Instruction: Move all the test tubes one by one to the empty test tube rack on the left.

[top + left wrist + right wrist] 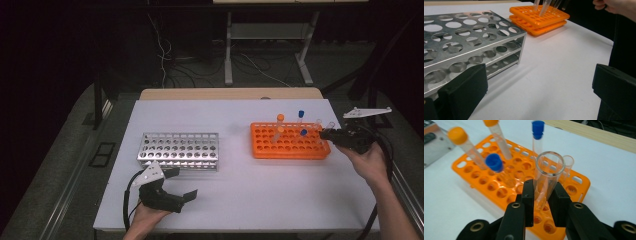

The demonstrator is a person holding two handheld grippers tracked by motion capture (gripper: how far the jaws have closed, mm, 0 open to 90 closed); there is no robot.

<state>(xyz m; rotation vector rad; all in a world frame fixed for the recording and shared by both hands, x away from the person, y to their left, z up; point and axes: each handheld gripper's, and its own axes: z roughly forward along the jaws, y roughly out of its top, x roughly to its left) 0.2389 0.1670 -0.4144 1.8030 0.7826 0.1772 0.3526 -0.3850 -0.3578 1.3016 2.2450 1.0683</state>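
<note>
An orange tube rack [290,149] sits at the table's right, holding capped tubes: two orange-capped [457,135] and two blue-capped [494,162], plus an uncapped one [568,161]. My right gripper [543,192] is shut on an open clear tube [548,170] that stands tilted over the rack's near right end; from above, that gripper [326,133] sits at the rack's right edge. An empty steel rack [180,150] stands at centre left. My left gripper [184,184] rests open just in front of it, jaws wide apart with nothing between them [539,90].
The white tabletop [260,195] has bare room between and in front of the racks. A wooden strip [230,93] runs along its far edge. Beyond are dark floor, cables and a table frame. The steel rack [469,42] lies close to my left jaw.
</note>
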